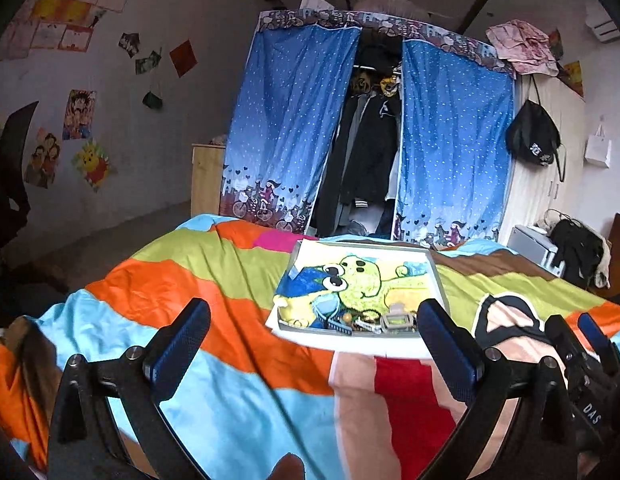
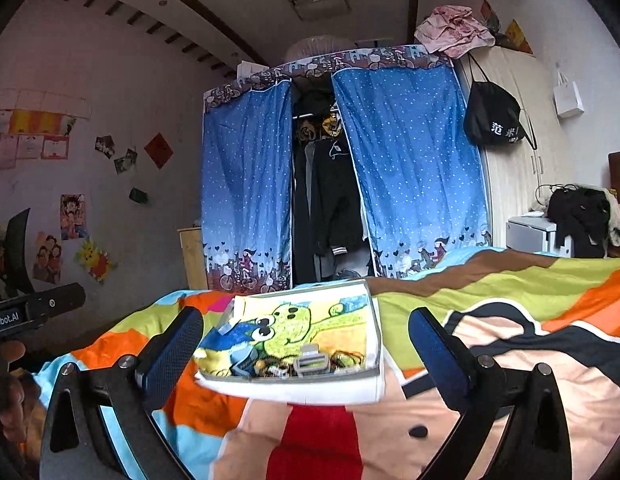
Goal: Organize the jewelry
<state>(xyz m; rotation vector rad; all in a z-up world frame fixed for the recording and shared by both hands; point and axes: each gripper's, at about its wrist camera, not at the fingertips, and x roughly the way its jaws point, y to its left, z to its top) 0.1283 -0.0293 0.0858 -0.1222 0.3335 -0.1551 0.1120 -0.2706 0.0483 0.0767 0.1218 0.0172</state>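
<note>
While a bed with a bright striped bedspread (image 1: 230,264) filled the lower part of both views, a blue curtained wardrobe (image 1: 374,128) stood behind it with dark clothes hanging in the gap. On the bedspread lay a shallow white tray (image 1: 437,276) lined with a cartoon drawing, and a small heap of jewelry (image 1: 366,320) sat bunched along the tray's near edge; single pieces were too small to tell apart. From here, a likely risk was that the soft, uneven bedding would let the tray tip if a finger pressed its rim, spilling the pieces into the folds. Chains tangled in the heap might also drag neighbours along when one was lifted. The left gripper (image 1: 312,348) had its jaws spread as wide as they go, holding nothing and touching nothing, short of the tray. The right gripper (image 2: 306,364) was likewise spread fully apart and empty, with the tray framed between its fingers but not touched
</note>
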